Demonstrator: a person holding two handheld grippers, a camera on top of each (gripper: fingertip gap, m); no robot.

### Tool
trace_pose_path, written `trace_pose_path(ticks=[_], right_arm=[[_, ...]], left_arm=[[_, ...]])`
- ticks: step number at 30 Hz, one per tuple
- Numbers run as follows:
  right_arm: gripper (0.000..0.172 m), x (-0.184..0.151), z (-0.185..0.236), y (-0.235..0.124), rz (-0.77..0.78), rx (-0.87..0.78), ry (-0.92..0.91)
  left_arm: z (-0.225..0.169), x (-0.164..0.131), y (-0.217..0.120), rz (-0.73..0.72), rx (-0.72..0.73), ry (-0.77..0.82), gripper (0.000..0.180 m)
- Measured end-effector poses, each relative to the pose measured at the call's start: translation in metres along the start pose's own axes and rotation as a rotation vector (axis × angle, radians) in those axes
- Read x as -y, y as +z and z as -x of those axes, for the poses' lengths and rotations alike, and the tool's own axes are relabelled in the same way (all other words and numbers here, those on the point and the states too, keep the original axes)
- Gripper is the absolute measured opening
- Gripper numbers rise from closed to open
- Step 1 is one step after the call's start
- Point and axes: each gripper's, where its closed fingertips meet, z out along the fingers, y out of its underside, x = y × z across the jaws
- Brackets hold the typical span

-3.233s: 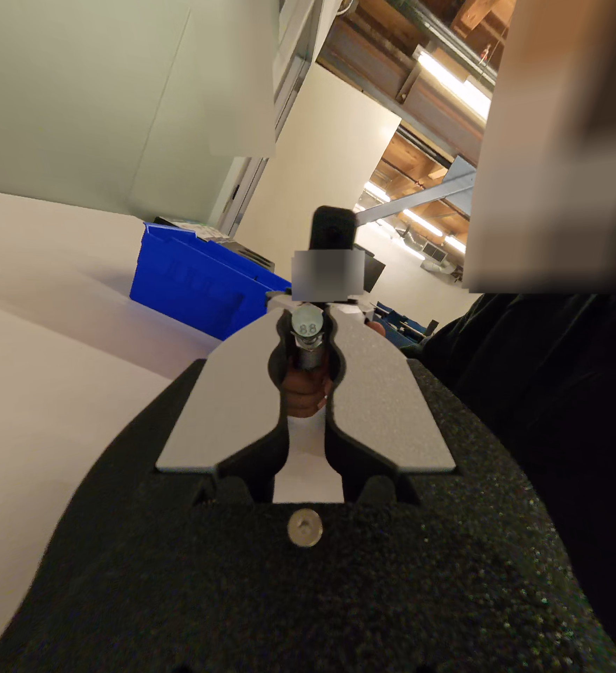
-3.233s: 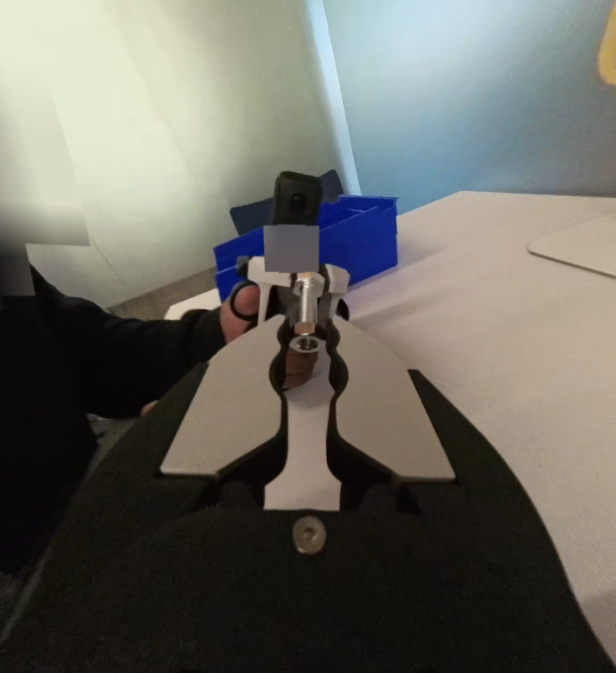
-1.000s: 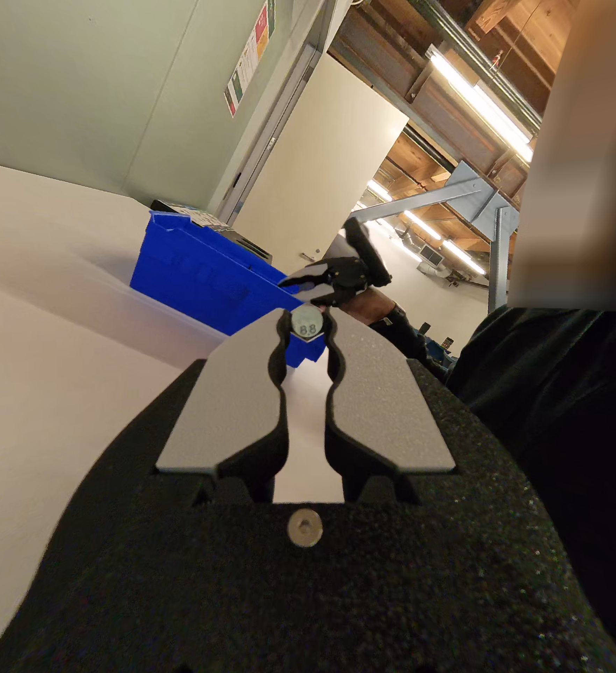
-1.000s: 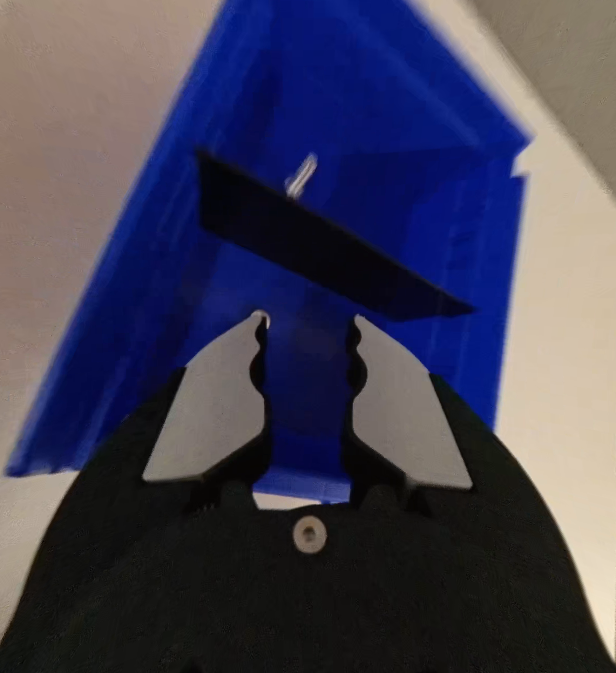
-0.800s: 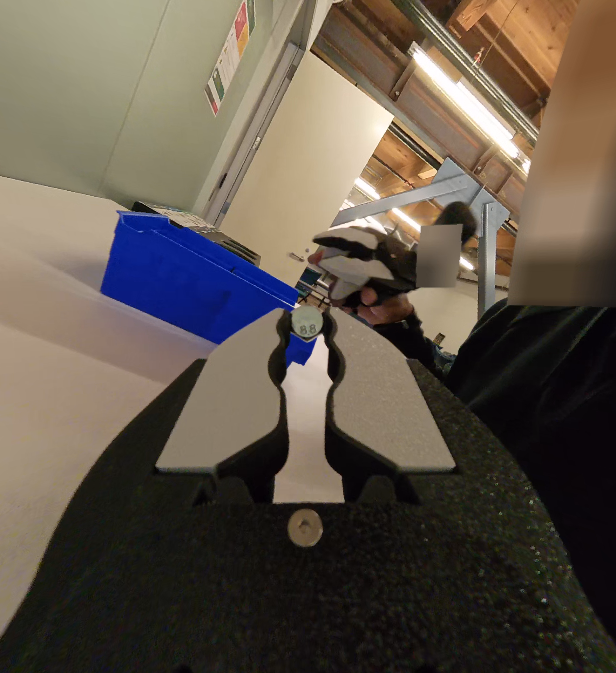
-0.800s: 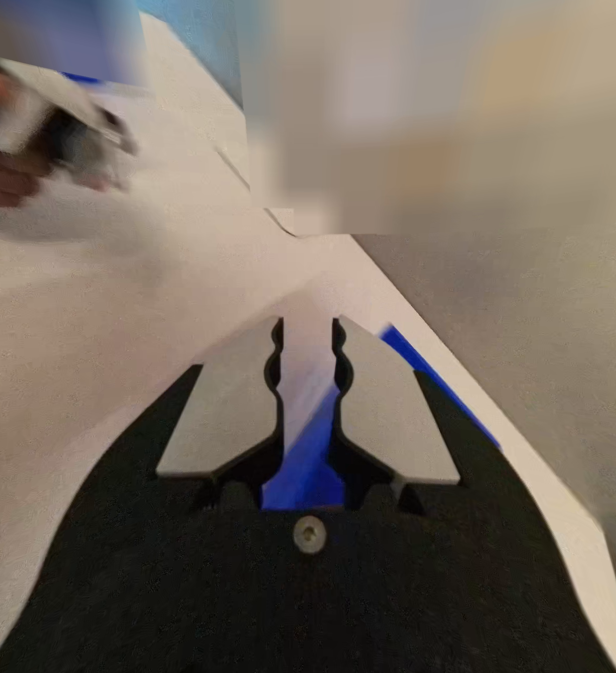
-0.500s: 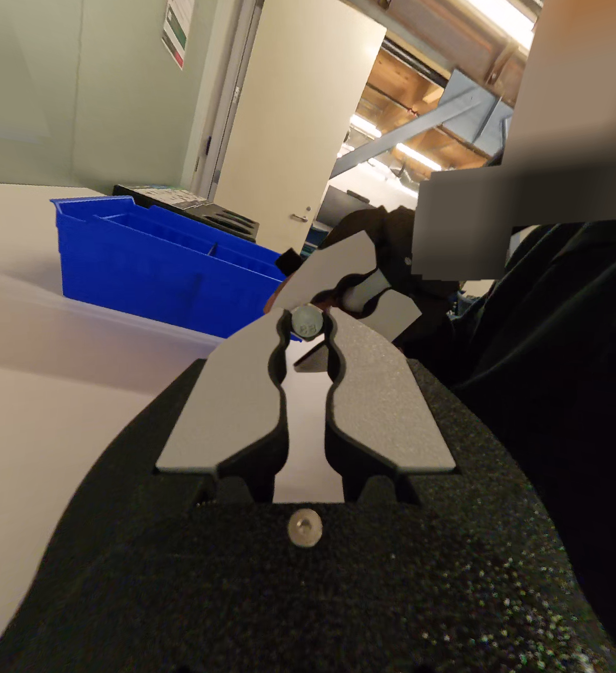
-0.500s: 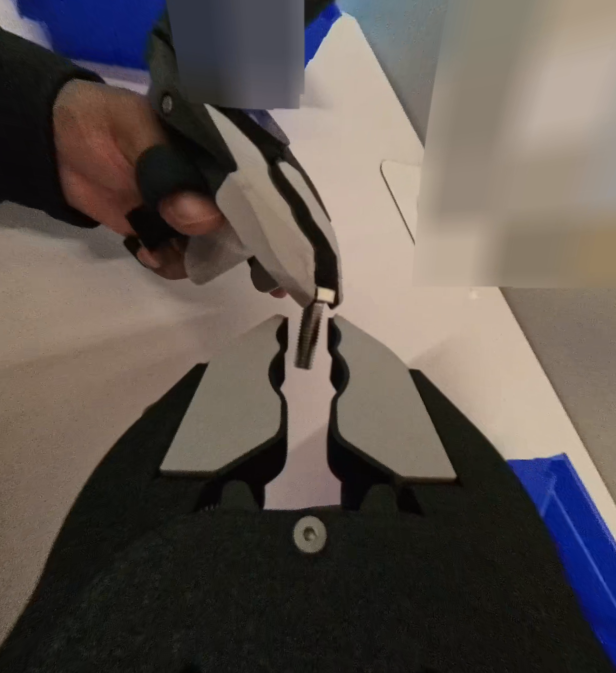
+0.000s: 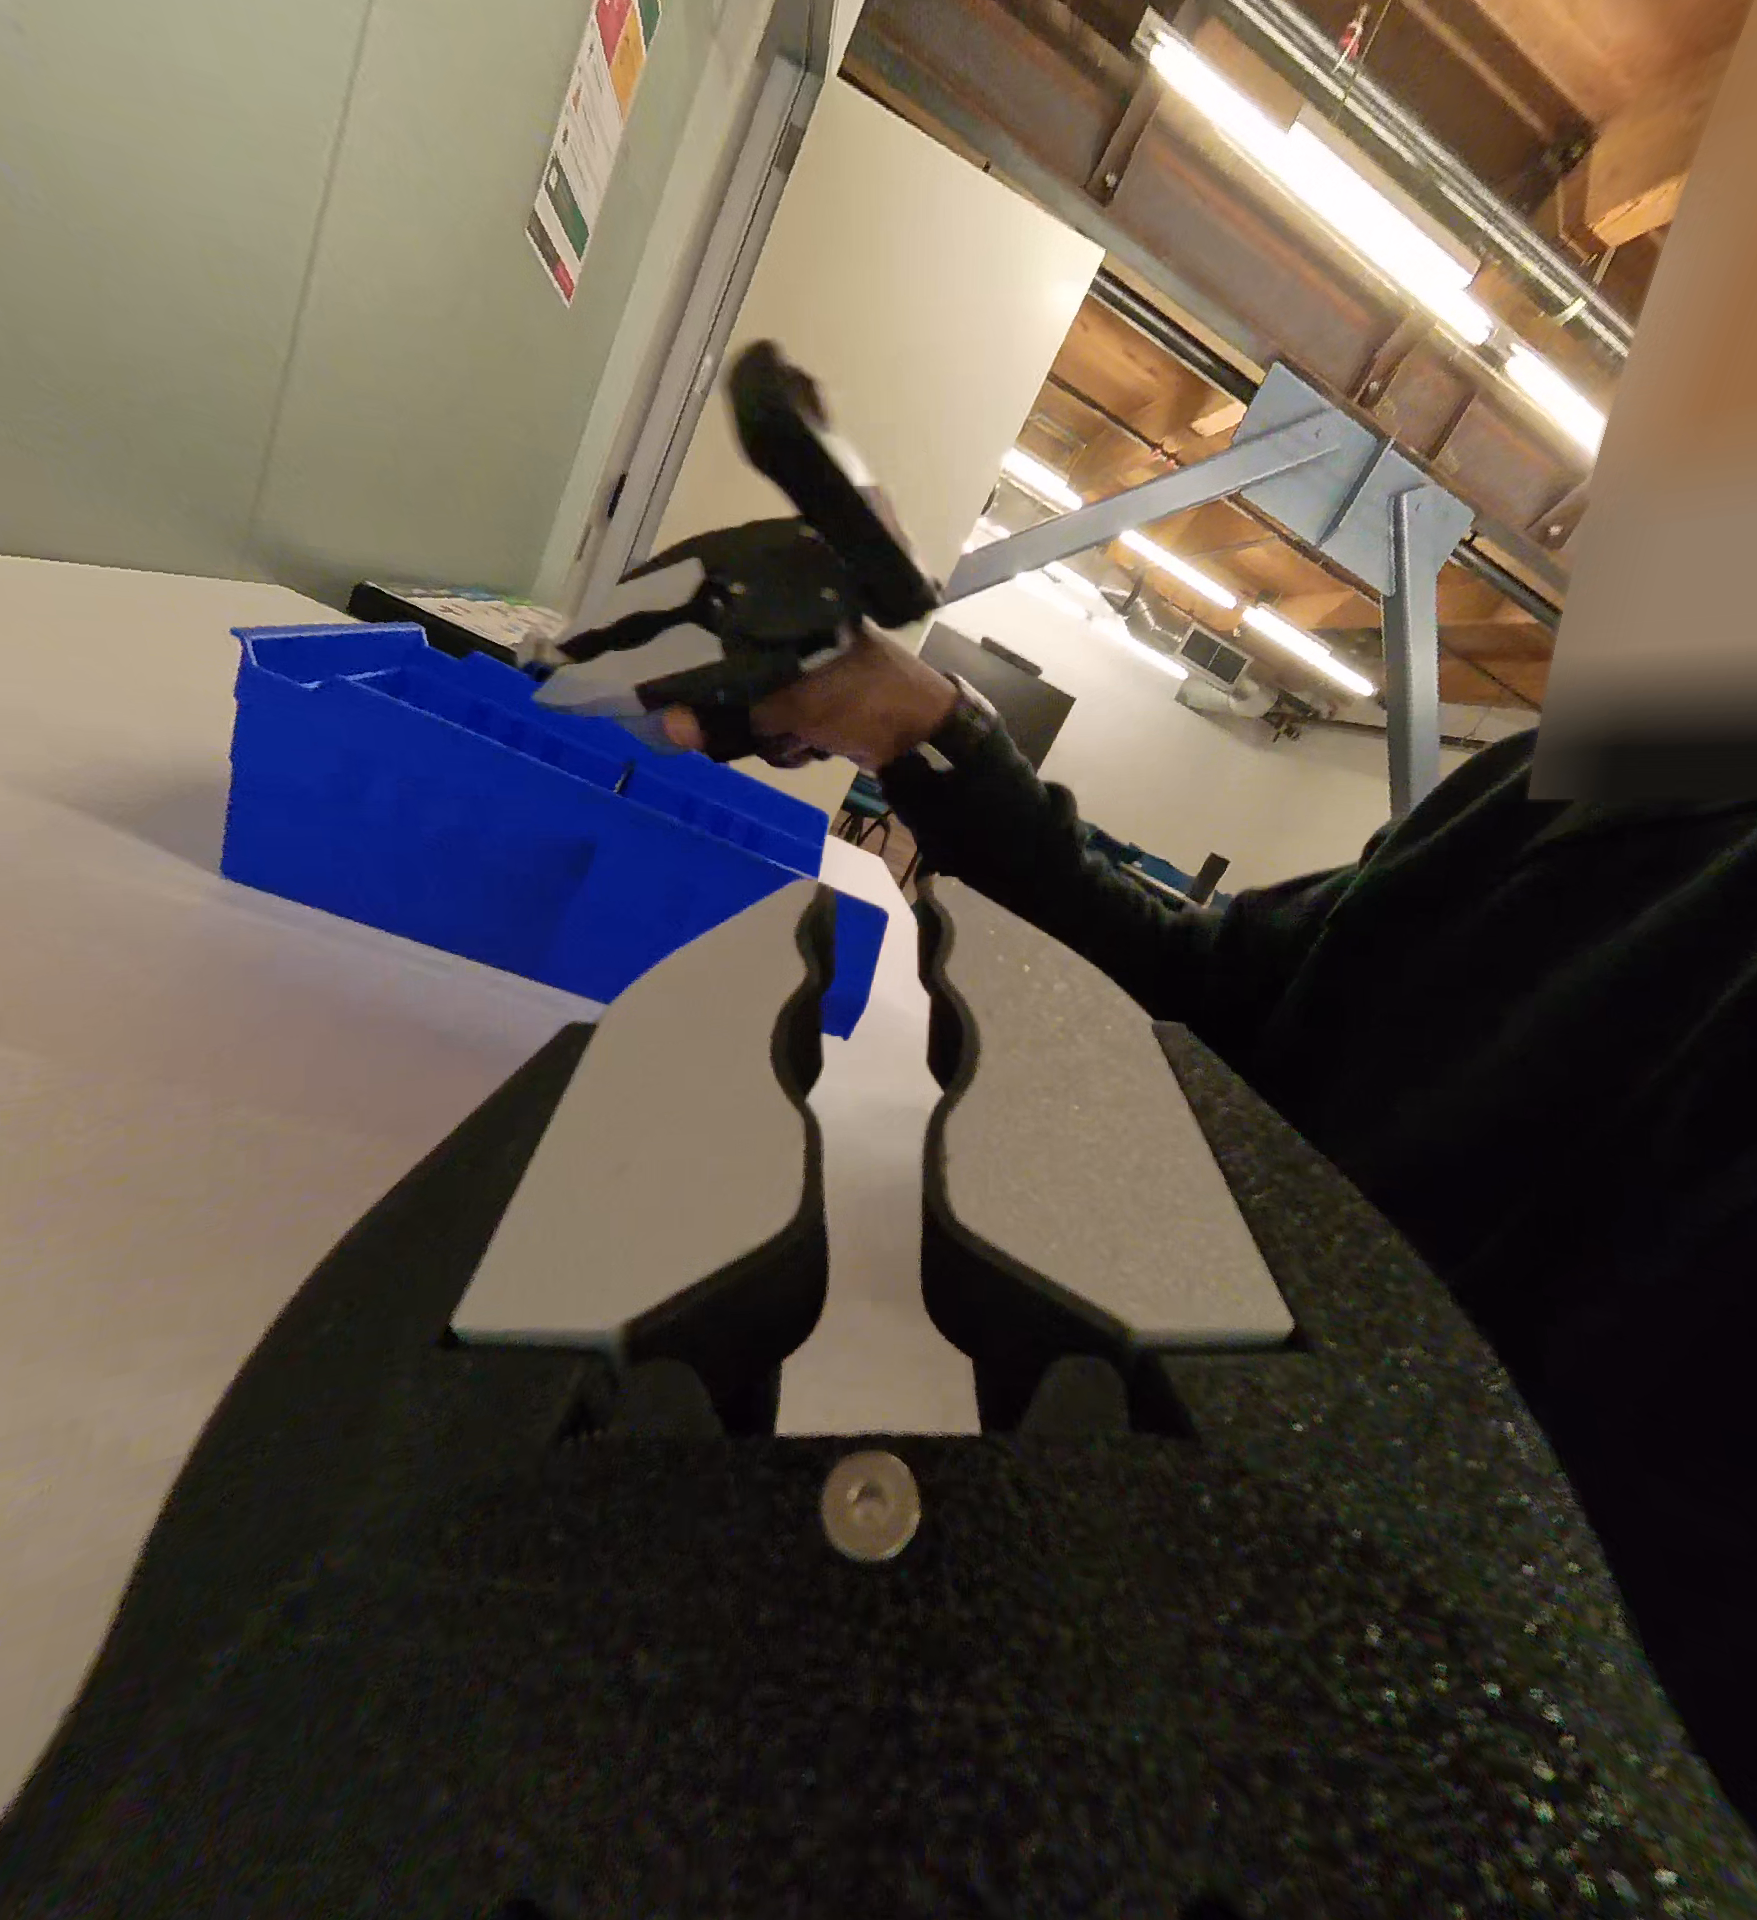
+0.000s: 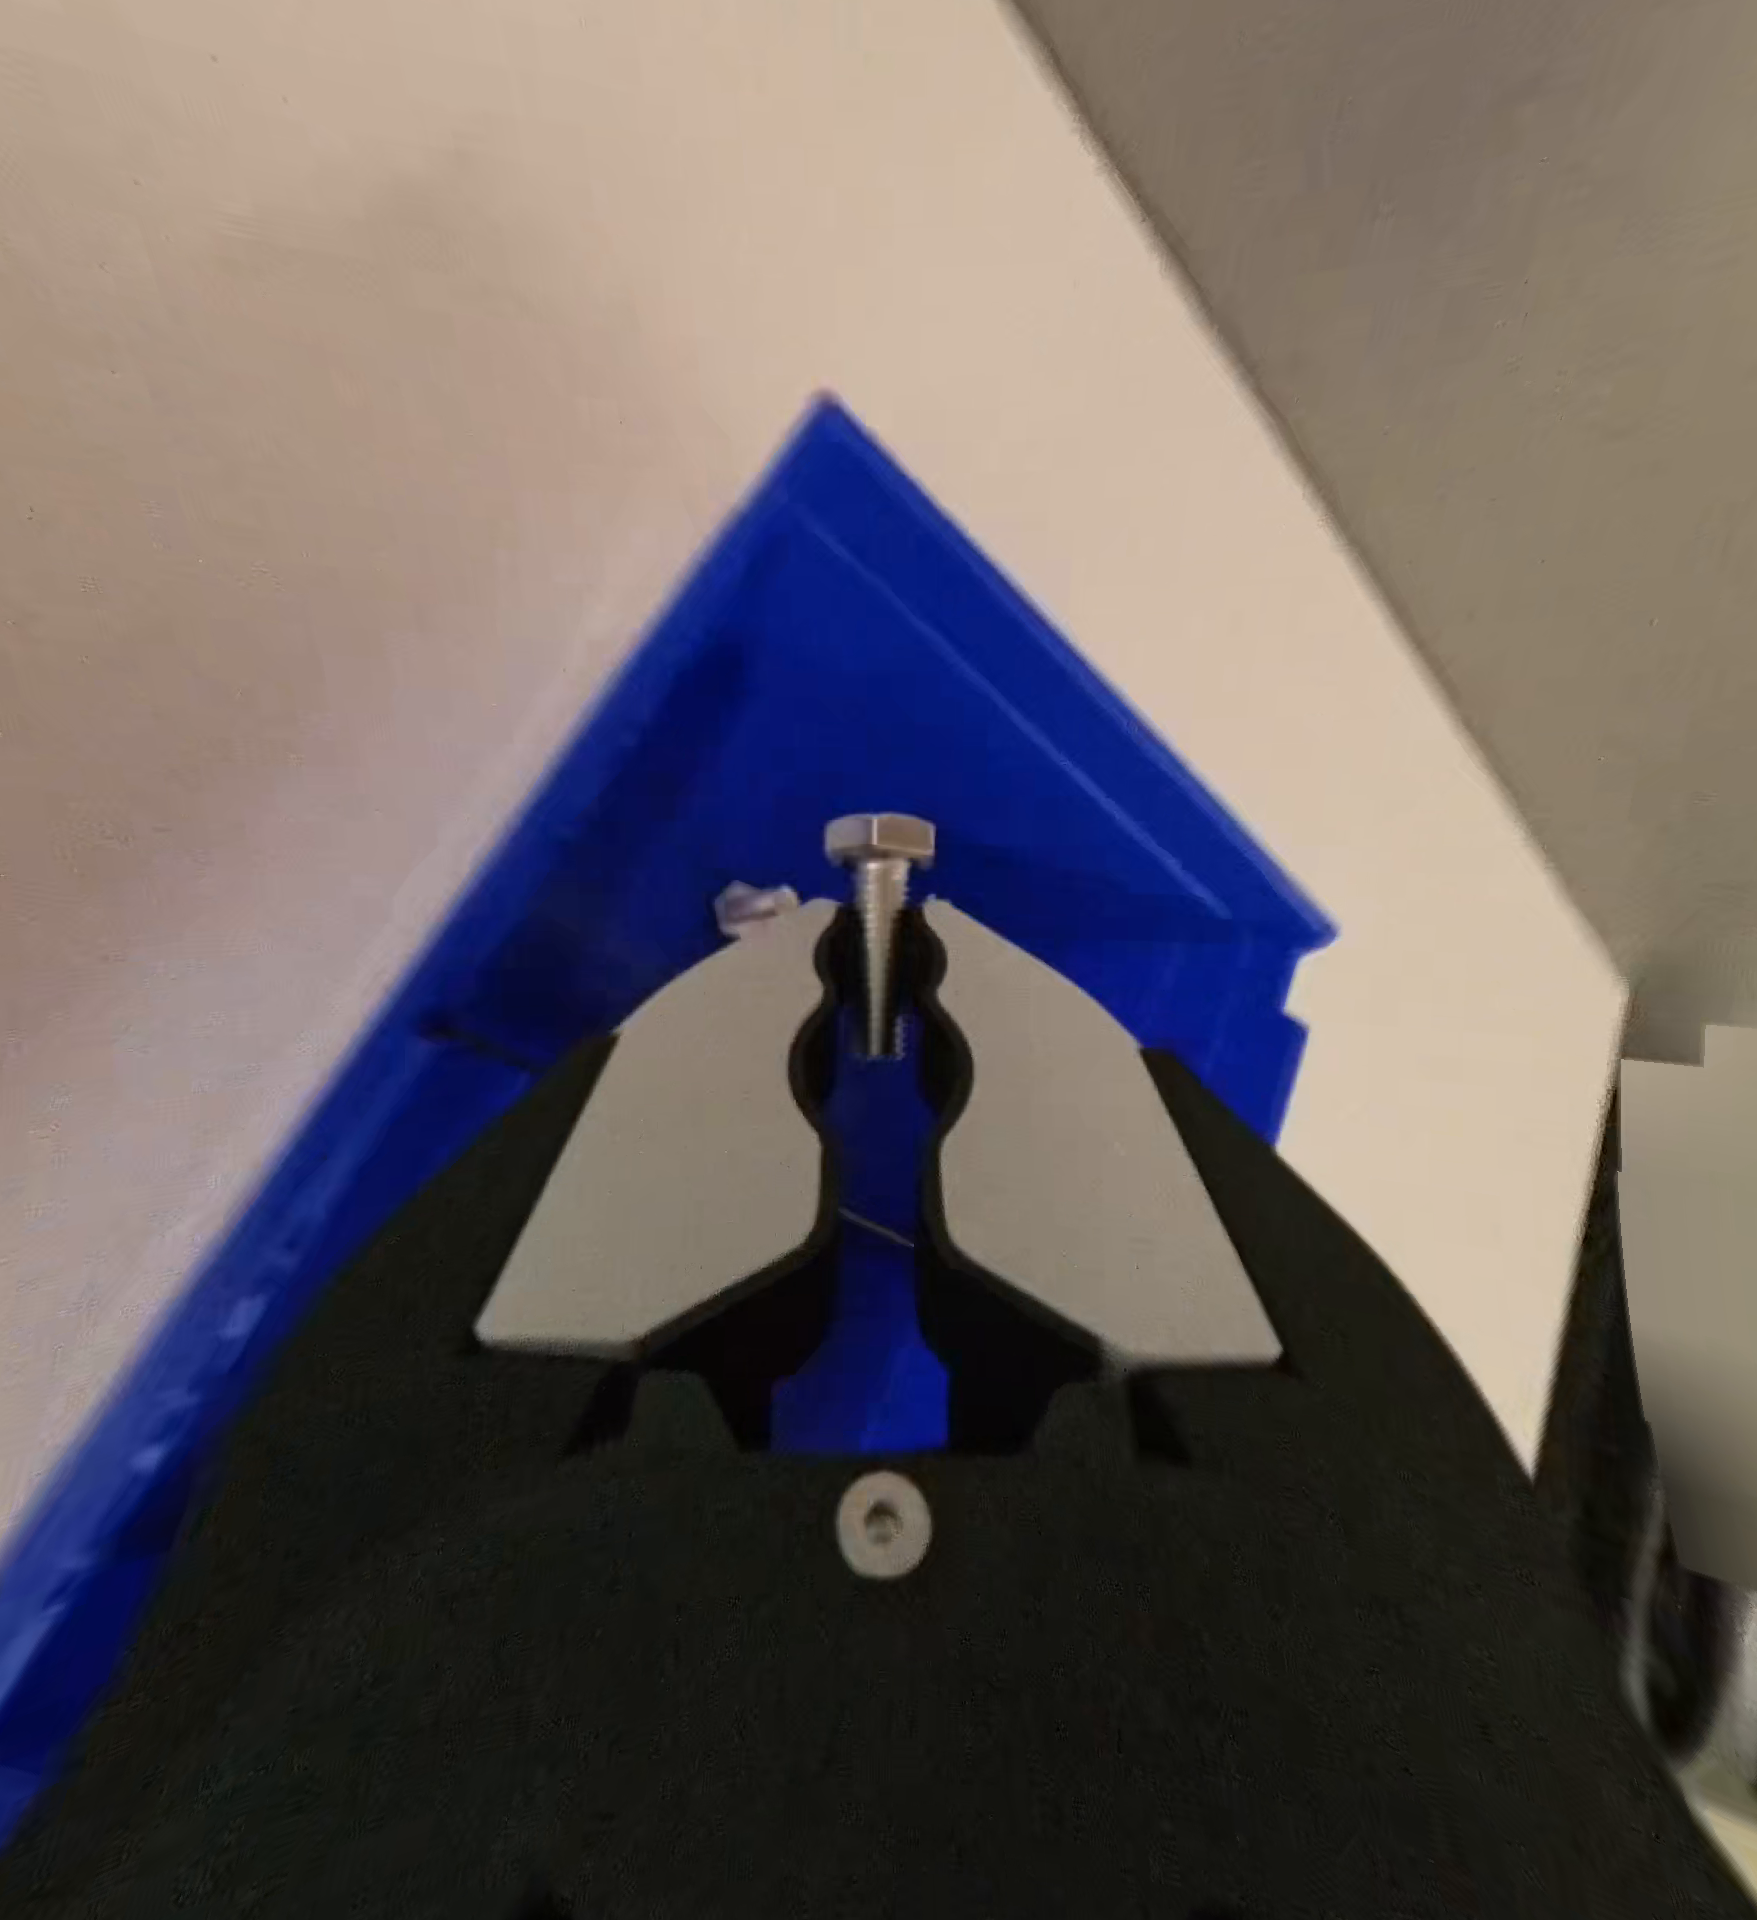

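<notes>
- The right gripper [image 10: 876, 914] is gripping a silver hex bolt [image 10: 876, 883] by its threaded shank, both pads pressing on the threads; the hex head is projecting past the fingertips.
- That bolt is hanging over the interior of the blue bin [image 10: 957, 707], near one of its corners.
- A second small metal piece [image 10: 749, 902] is lying in the bin just beside the left fingertip; its kind cannot be told.
- The left gripper [image 9: 869, 894] is standing narrowly parted, its jaws bare, over the white tabletop [image 9: 126, 1091] just beside the bin's [image 9: 458, 831] near corner.
- A hand [image 9: 843, 707] is holding the right gripper above the bin's rim.
</notes>
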Motion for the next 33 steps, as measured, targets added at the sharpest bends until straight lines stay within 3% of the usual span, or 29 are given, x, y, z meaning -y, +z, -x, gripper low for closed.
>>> trace_pose_path(ticks=[4, 9, 12, 18, 21, 23, 25, 29, 33], right_arm=[[0.011, -0.029, -0.015, 0.039, 0.151, 0.051, 0.048], [0.01, -0.034, -0.015, 0.05, 0.203, 0.053, 0.05], [0.012, -0.036, -0.017, 0.05, 0.232, 0.059, 0.045], [0.031, -0.041, -0.02, 0.053, 0.302, 0.092, 0.009], [0.038, -0.038, -0.031, 0.048, 0.29, 0.036, 0.001], [0.038, -0.026, -0.041, 0.034, 0.221, -0.041, 0.005], [0.038, -0.008, -0.042, 0.012, 0.132, -0.091, -0.004], [0.035, 0.028, -0.008, -0.034, -0.031, -0.105, -0.088], [0.033, 0.049, 0.033, -0.072, -0.146, -0.098, -0.187]], left_arm=[[0.002, -0.004, 0.0, 0.047, 0.028, 0.033, 0.014], [0.005, -0.001, -0.01, 0.078, 0.095, 0.065, 0.015], [0.005, 0.0, -0.026, 0.123, 0.199, 0.094, 0.019], [-0.028, 0.023, -0.079, 0.229, 0.42, 0.196, 0.03], [-0.028, 0.054, -0.14, 0.287, 0.686, 0.254, 0.03], [-0.018, 0.082, -0.2, 0.314, 0.904, 0.299, 0.029], [0.003, 0.092, -0.26, 0.412, 1.067, 0.266, 0.029], [0.063, 0.047, -0.359, 0.755, 1.231, -0.078, 0.03], [0.094, 0.004, -0.404, 0.992, 1.274, -0.332, 0.02]])
